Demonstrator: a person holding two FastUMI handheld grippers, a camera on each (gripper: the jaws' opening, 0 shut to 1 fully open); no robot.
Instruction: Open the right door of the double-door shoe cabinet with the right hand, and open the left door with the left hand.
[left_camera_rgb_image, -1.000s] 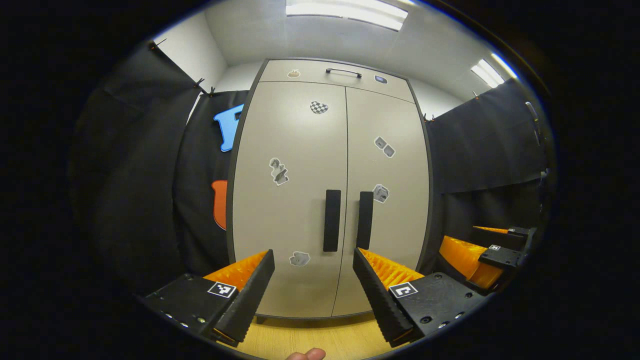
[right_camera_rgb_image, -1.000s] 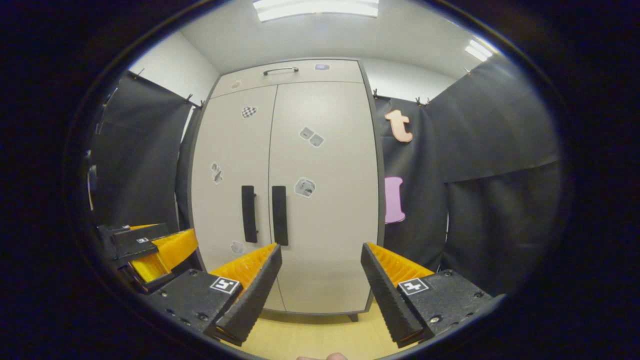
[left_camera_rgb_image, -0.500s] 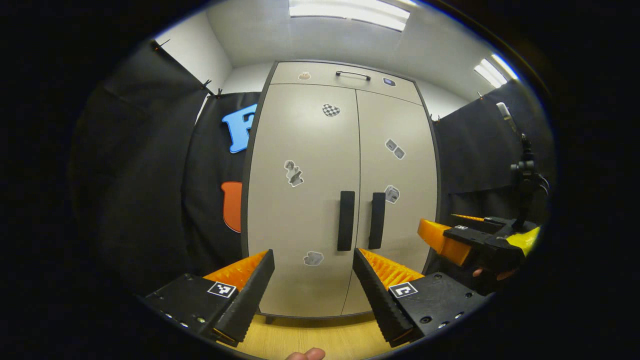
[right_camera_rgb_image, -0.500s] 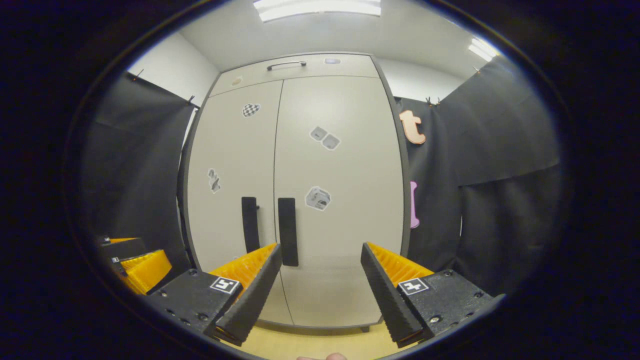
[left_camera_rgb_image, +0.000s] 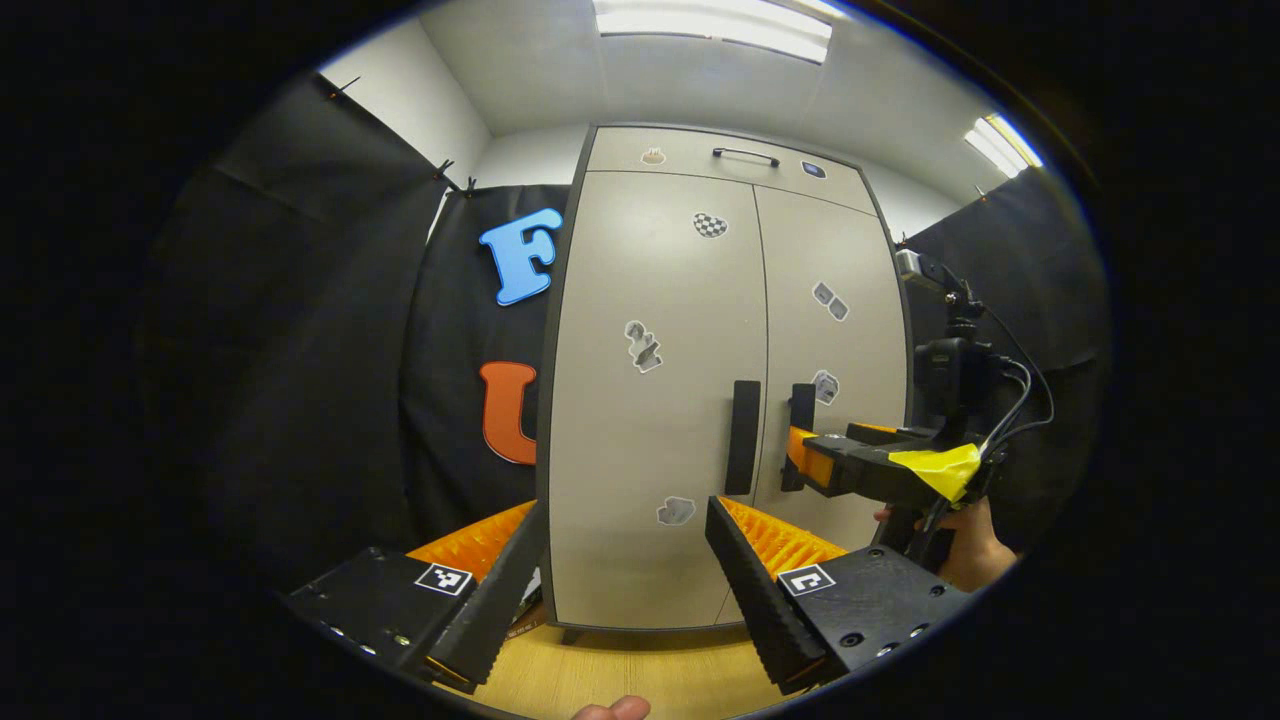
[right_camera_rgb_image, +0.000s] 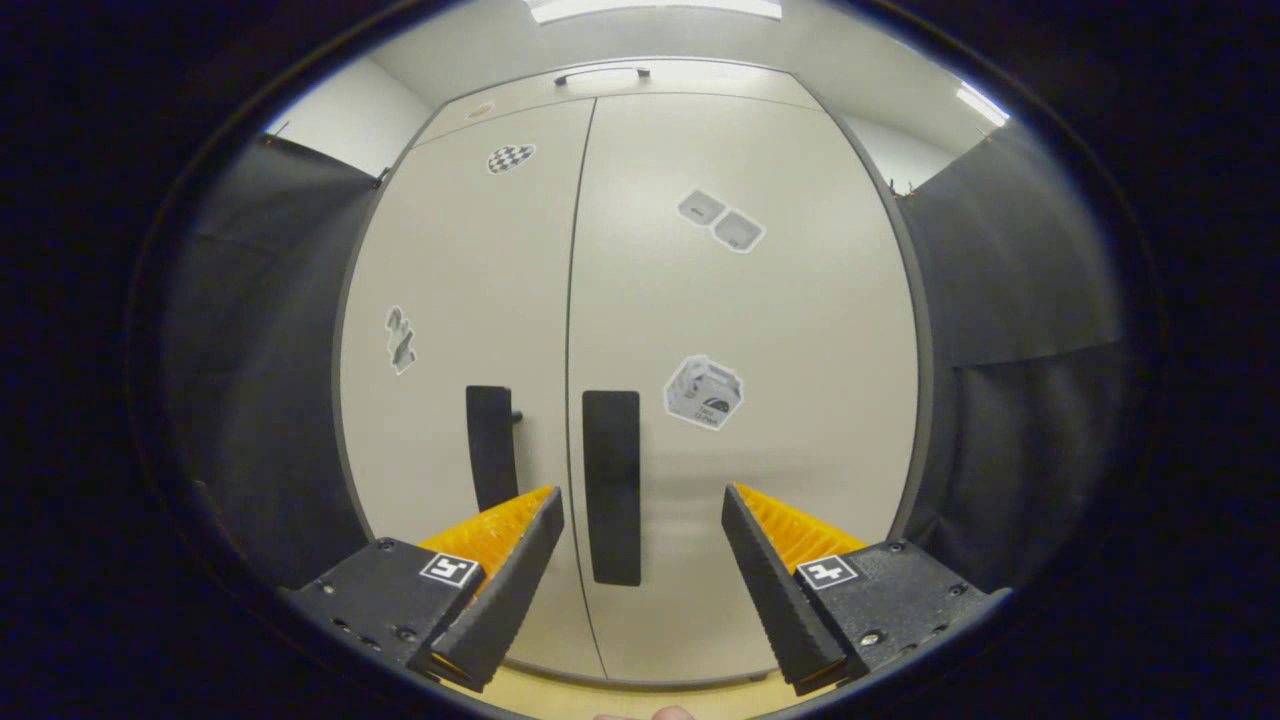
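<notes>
The beige double-door shoe cabinet (left_camera_rgb_image: 650, 420) stands shut, with stickers on both doors. In the right gripper view the right door (right_camera_rgb_image: 760, 420) is close ahead. Its black vertical handle (right_camera_rgb_image: 611, 487) lies just in front of my open right gripper (right_camera_rgb_image: 640, 520), a little left of the middle of the gap. The left door's handle (right_camera_rgb_image: 492, 446) is beside it. In the left gripper view my left gripper (left_camera_rgb_image: 625, 535) is open and set back, with the left handle (left_camera_rgb_image: 743, 437) up to its right. There the right gripper (left_camera_rgb_image: 815, 462), held by a hand (left_camera_rgb_image: 965, 550), reaches the right handle (left_camera_rgb_image: 800, 420).
Black cloth walls (left_camera_rgb_image: 300, 330) stand on both sides of the cabinet. Above the doors is a drawer with a metal handle (left_camera_rgb_image: 745, 155). A light wood floor (left_camera_rgb_image: 630, 675) runs under the cabinet's front. A fingertip (left_camera_rgb_image: 612, 710) shows at the bottom edge.
My right gripper has moved forward to the right door's handle, so the cabinet looms larger in its view. My left gripper has shifted left, and the cabinet sits farther right in its view.
</notes>
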